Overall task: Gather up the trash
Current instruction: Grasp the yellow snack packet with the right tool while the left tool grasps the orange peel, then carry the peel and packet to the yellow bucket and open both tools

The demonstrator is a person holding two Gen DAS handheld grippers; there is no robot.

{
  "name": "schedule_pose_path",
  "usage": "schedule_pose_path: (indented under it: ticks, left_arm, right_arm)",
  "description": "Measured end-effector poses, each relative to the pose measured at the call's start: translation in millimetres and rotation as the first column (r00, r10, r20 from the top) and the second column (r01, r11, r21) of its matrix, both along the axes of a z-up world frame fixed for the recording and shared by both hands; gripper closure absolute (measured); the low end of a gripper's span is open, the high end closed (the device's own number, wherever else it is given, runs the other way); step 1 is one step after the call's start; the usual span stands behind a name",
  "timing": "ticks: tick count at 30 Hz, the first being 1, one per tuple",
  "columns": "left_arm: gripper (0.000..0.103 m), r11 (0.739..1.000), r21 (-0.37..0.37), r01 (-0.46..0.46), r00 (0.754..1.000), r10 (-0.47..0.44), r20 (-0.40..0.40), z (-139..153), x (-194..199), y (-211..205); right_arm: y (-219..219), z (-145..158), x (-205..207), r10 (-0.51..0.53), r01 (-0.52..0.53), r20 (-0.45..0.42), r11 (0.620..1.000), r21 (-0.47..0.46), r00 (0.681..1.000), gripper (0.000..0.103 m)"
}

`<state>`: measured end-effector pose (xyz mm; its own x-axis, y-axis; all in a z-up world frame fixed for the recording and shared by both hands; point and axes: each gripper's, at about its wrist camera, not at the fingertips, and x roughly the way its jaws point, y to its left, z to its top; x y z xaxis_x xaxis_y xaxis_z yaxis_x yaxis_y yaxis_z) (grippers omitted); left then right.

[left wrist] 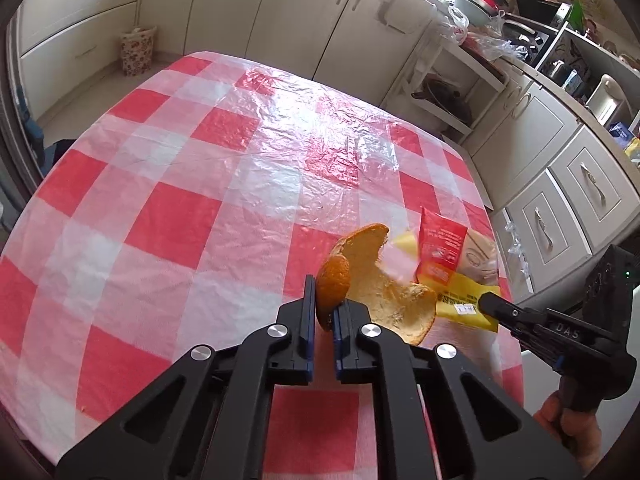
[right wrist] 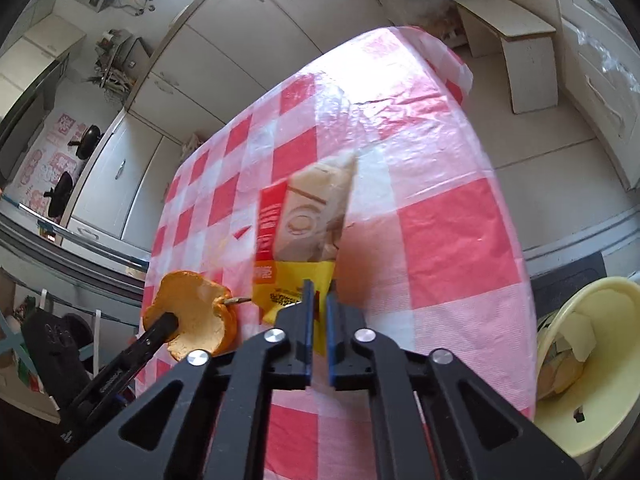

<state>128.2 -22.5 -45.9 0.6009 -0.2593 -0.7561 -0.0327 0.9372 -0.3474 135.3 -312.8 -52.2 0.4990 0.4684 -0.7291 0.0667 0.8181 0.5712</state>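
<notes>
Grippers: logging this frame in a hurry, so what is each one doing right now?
Left gripper: closed on the orange peel.
Right gripper: closed on the yellow and red wrapper.

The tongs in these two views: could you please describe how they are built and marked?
Both the left tongs and right tongs are matte black plastic with triangular cut-outs, round silver pivot bolts and thin blue pads on the inner finger faces. Seen from the side, the right one has raised lettering and a boxy black camera block. No cables or sleeves show.
</notes>
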Motion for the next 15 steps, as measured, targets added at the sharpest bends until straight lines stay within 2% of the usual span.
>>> schedule_pose_path:
  ticks: [7, 15]
  left_arm:
    - [0.097, 0.998, -0.055, -0.029, 1.0, 0.029, 0.008, 7.8, -23.4, 16.5]
    - [0.097, 0.996, -0.085, -0.015, 0.999, 0.019, 0.04, 24.2, -46.8, 16.9]
  right_arm:
    - [11.9, 27.4, -21.6, 0.011, -0.008, 0.097, 0.999, -0.038, 0.995, 0.101]
    - [10.1, 57.2, -45.5, 0.025, -0.015, 0.169, 0.998, -0.066, 0.985, 0.101]
